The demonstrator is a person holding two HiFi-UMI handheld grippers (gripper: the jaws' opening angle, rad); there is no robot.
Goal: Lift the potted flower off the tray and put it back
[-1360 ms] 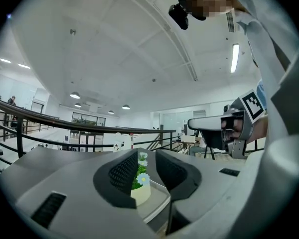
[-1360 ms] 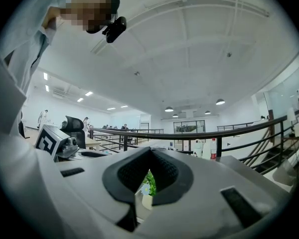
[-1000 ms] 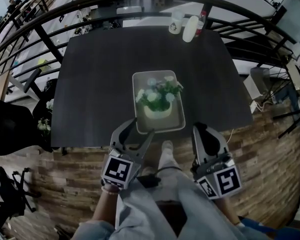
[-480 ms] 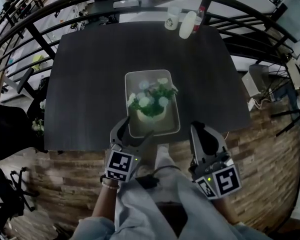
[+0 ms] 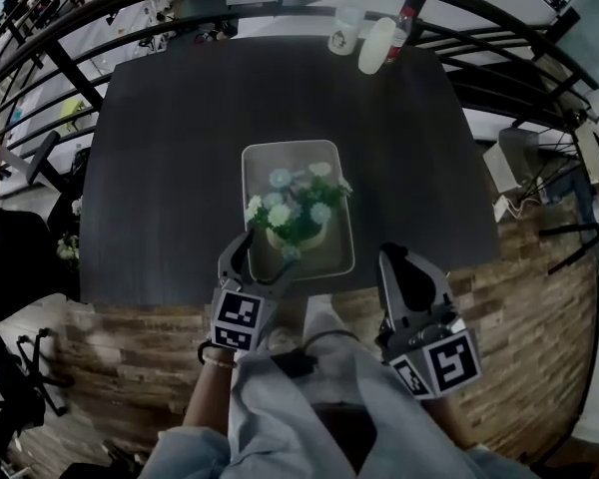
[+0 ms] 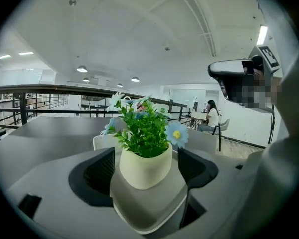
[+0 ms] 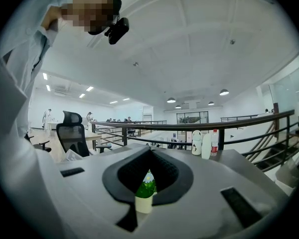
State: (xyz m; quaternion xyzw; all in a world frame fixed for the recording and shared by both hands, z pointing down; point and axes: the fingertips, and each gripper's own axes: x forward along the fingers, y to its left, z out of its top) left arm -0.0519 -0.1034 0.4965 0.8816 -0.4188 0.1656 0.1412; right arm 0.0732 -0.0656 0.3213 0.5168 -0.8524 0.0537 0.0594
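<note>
A cream pot of green leaves with white and blue flowers (image 5: 298, 230) stands on a pale rectangular tray (image 5: 250, 168) on the dark table. My left gripper (image 5: 270, 259) is at the tray's near left corner and is open; its jaws have just been opening. In the left gripper view the pot (image 6: 144, 171) shows between the two dark pads (image 6: 100, 169), which do not touch it, and the tray's near corner (image 6: 144, 218) lies under the jaws. My right gripper (image 5: 404, 264) hovers over the table's near edge, right of the tray, its jaws together. Through their slit the pot (image 7: 144, 203) shows farther off.
A white mug (image 5: 344, 33), a white bottle (image 5: 376, 48) and a red-capped bottle (image 5: 405, 23) stand at the table's far edge. A curved black railing (image 5: 499, 38) runs round the table. A black chair (image 5: 10, 257) is at the left. Wooden floor lies below the near edge.
The left gripper has moved forward and down to the tray's near left corner with its jaws spread wider. The right gripper has shifted a little.
</note>
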